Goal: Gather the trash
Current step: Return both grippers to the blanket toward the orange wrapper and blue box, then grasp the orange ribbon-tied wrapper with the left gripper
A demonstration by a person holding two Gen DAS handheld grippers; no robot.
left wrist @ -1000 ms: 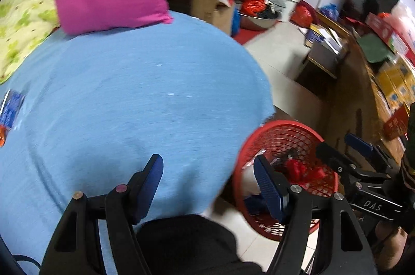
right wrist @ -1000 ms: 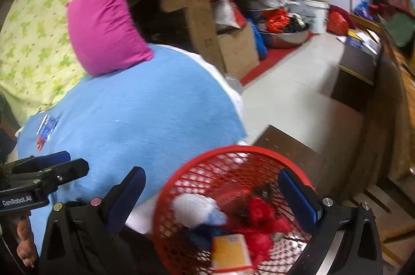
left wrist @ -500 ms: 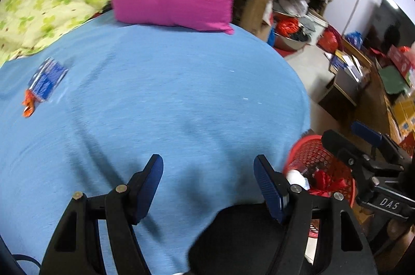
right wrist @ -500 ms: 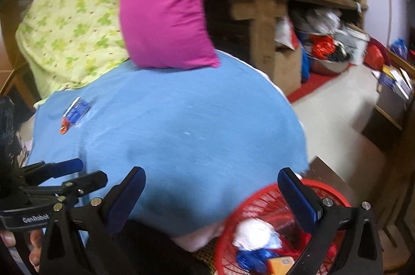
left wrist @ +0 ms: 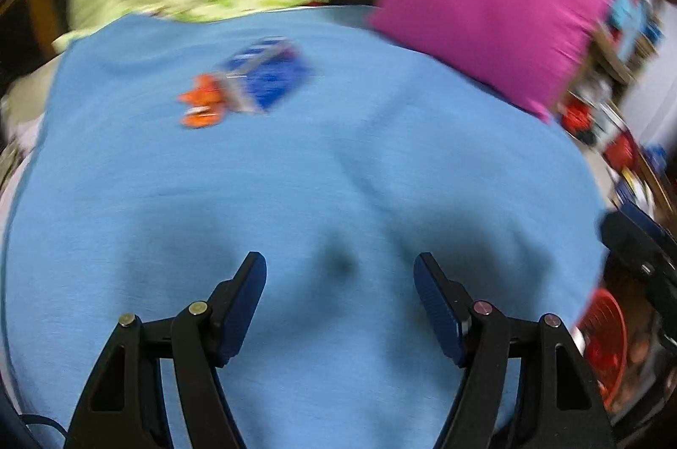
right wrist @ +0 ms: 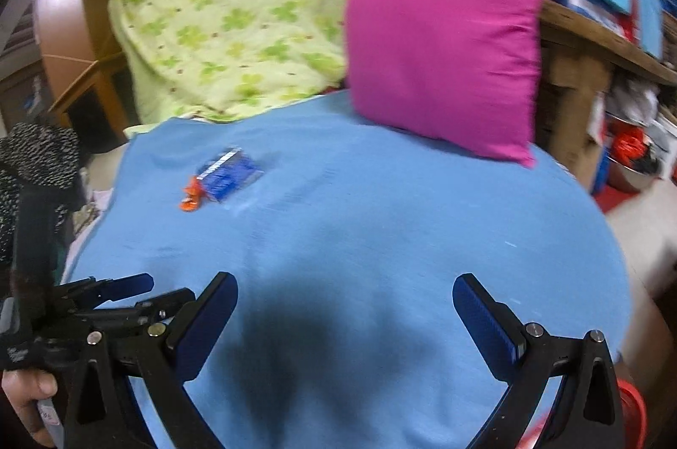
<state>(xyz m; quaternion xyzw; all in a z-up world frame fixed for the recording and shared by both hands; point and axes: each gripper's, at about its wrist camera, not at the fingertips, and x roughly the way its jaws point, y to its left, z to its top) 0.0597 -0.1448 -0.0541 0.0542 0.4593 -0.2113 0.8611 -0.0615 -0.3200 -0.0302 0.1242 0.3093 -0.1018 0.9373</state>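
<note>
I have both tongs over the blue sheet [left wrist: 338, 195] that covers the bed. The left gripper [left wrist: 339, 282] stands with its jaws apart and nothing between them, only bare blue cloth and its own shadow below. The right gripper [right wrist: 345, 301] is spread wider, also empty, with the sheet under it. The piece of trash I am after, a blue wrapper [left wrist: 264, 76] with an orange scrap [left wrist: 201, 102] touching its left end, lies flat on the sheet toward the far left part of the bed, well apart from both sets of fingers. From my right camera I see the same wrapper [right wrist: 228, 176] and orange scrap [right wrist: 190, 195] ahead and to the left, with the left gripper [right wrist: 127, 296] low at the left edge, held by a hand [right wrist: 25, 398] in a speckled dark sleeve [right wrist: 38, 157]. A pink pillow [right wrist: 444, 42] rests on the far side of the sheet against a green flowered blanket [right wrist: 237, 9]. The red basket [left wrist: 605, 343] shows at the lower right edge of my left view, beside the bed. The left view is blurred, so I cannot read the wrapper's print.
</note>
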